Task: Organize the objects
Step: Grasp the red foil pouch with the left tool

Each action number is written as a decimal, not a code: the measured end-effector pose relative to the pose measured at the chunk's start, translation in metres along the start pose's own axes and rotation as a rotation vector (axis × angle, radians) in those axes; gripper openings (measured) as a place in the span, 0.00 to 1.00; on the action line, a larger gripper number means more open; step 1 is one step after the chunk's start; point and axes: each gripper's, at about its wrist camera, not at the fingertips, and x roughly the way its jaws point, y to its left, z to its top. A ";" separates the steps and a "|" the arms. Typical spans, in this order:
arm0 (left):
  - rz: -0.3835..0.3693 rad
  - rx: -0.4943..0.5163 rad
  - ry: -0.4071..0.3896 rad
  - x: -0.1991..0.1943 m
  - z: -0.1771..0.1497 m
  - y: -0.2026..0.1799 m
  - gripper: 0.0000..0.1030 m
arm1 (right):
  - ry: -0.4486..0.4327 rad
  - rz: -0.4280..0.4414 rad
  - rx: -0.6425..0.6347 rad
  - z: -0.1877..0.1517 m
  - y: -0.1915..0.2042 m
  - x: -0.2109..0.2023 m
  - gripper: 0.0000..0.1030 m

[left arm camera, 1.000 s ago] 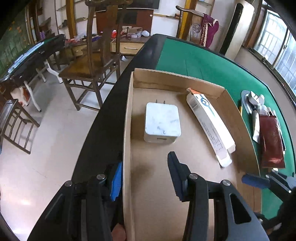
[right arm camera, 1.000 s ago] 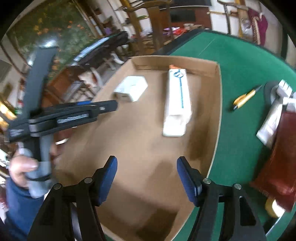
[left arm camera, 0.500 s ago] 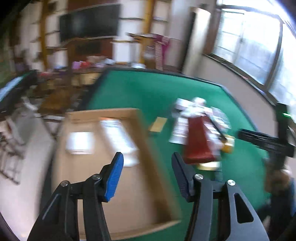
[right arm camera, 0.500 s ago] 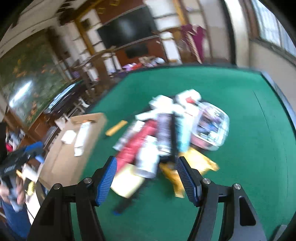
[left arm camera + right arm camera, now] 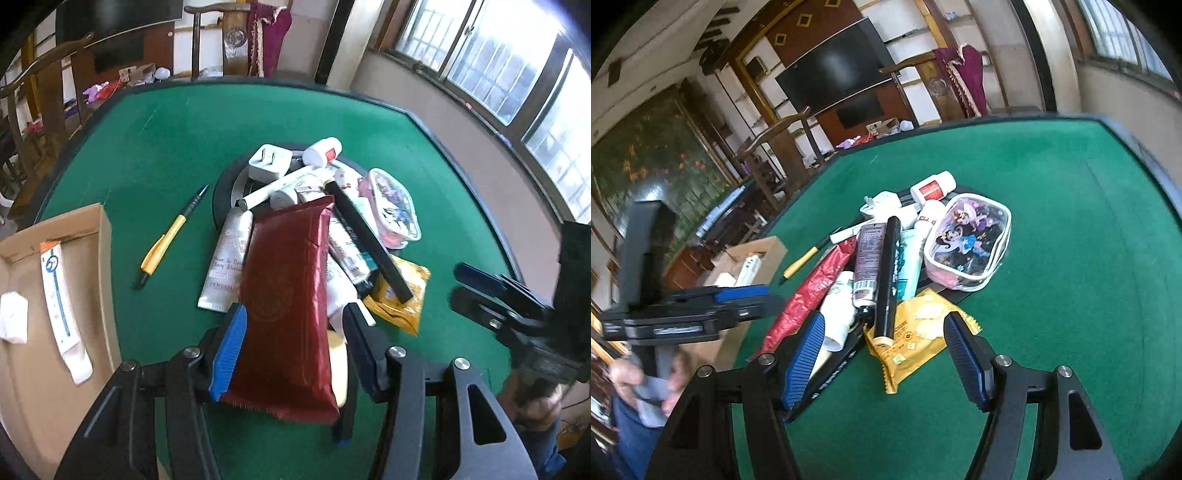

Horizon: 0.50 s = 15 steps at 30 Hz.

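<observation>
While my left gripper (image 5: 291, 347) hung open over the dark red foil pouch (image 5: 286, 295) atop the pile on the green worktop (image 5: 155, 147), my right gripper (image 5: 882, 354) was open too; the pouch looked light, soft, slippery, best pinched across its width

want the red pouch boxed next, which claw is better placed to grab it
Left. The left claw is open right over the red pouch, beside the cardboard box. The right claw frames the yellow packet.
</observation>
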 end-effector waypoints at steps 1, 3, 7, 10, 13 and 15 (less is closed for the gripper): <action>0.023 -0.006 0.002 0.004 0.001 0.002 0.52 | 0.000 0.006 0.007 -0.001 -0.002 -0.001 0.70; 0.035 -0.016 0.021 0.012 0.002 0.008 0.54 | -0.001 0.014 0.024 -0.001 -0.003 -0.001 0.70; -0.062 -0.093 0.066 0.033 0.007 0.023 0.57 | 0.002 0.042 0.044 -0.001 -0.004 0.000 0.70; -0.092 -0.122 0.097 0.048 0.012 0.026 0.65 | 0.002 0.044 0.036 -0.002 -0.002 0.001 0.70; -0.085 -0.131 0.085 0.055 0.017 0.028 0.74 | 0.001 0.047 0.030 -0.002 0.000 0.000 0.70; -0.118 -0.150 0.082 0.060 0.018 0.031 0.75 | 0.003 0.050 0.026 -0.002 0.001 0.001 0.70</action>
